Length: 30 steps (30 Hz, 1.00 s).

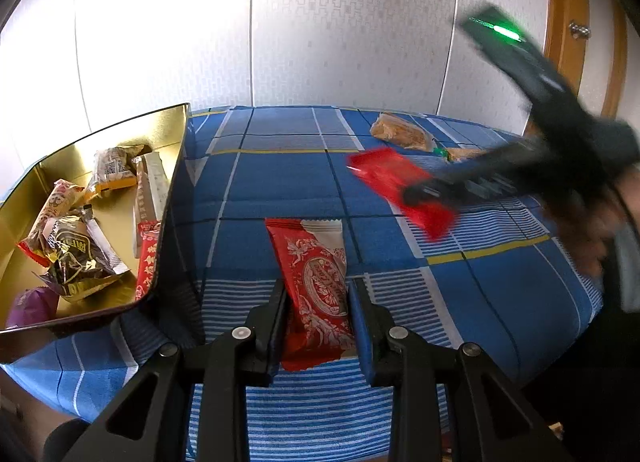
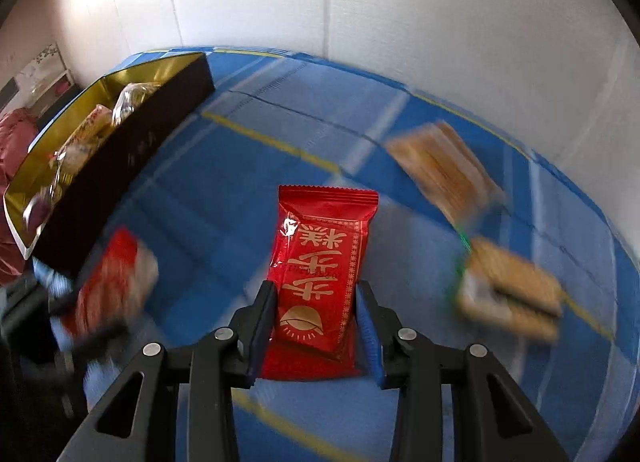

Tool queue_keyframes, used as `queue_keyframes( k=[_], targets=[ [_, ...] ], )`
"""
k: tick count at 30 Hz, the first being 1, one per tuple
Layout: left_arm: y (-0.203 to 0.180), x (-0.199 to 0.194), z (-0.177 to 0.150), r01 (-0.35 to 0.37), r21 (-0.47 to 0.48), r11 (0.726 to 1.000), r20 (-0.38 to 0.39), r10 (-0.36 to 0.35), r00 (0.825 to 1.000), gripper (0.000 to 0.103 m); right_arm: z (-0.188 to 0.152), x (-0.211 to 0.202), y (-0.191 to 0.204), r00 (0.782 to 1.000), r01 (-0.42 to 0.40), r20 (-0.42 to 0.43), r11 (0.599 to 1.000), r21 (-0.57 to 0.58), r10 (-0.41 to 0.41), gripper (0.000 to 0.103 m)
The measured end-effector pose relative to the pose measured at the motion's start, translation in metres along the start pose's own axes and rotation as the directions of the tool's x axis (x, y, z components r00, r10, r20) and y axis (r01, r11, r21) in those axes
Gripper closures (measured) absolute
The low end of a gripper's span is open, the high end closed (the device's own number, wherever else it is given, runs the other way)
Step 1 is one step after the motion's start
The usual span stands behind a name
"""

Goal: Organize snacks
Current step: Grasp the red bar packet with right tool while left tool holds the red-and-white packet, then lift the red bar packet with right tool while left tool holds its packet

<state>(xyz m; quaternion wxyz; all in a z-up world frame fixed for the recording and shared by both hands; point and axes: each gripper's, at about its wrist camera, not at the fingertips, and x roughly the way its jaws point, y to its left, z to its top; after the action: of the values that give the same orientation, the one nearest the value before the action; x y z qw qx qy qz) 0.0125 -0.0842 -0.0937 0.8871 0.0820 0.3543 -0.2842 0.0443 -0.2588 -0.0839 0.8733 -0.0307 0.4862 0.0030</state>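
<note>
The left gripper (image 1: pixel 318 294) has its two black fingers clamped on the long sides of a red-and-cream foil snack packet with a round ornamental seal (image 1: pixel 318 282), which sits just off the blue checked tablecloth (image 1: pixel 280 182) near its front edge. The right gripper (image 2: pixel 316 302) likewise pinches a glossy red foil snack bar printed with gold characters (image 2: pixel 324 262), carried above the cloth toward its middle; that view is blurred by motion.

Both packets look light, thin and crinkly, with slick film that could slide between the pads. Judging by that, a hold across the filled middle, not the flat crimped ends, seems safest, with modest pressure so the contents are not crushed.

At the cloth's left edge stands the black gift box with a gold lining (image 1: pixel 176 166), already holding several wrapped snacks. Two clear-wrapped tan wafer packs (image 2: pixel 444 166) (image 2: pixel 512 290) lie near the far right corner, still loose.
</note>
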Motion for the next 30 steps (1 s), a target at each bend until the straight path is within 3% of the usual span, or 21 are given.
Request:
queue_keyframes(
  k=[4,12,30],
  targets=[
    [-0.001,-0.003,0.000,-0.008,0.005,1.000,-0.001,0.008,1.000,0.073,-0.037,-0.019,-0.016,0.999,0.033,0.041,0.998,0.058,-0.035,0.063],
    [-0.008,-0.001,0.002,-0.042,0.023,0.999,-0.016,0.042,0.999,0.072,-0.062,-0.019,-0.025,0.978,0.043,0.197,0.991,0.126,-0.067,0.063],
    [-0.016,0.000,0.002,-0.110,0.080,0.991,-0.028,0.112,0.993,0.072,-0.065,-0.018,-0.024,0.968,0.047,0.239,0.988,0.145,-0.081,0.062]
  ],
)
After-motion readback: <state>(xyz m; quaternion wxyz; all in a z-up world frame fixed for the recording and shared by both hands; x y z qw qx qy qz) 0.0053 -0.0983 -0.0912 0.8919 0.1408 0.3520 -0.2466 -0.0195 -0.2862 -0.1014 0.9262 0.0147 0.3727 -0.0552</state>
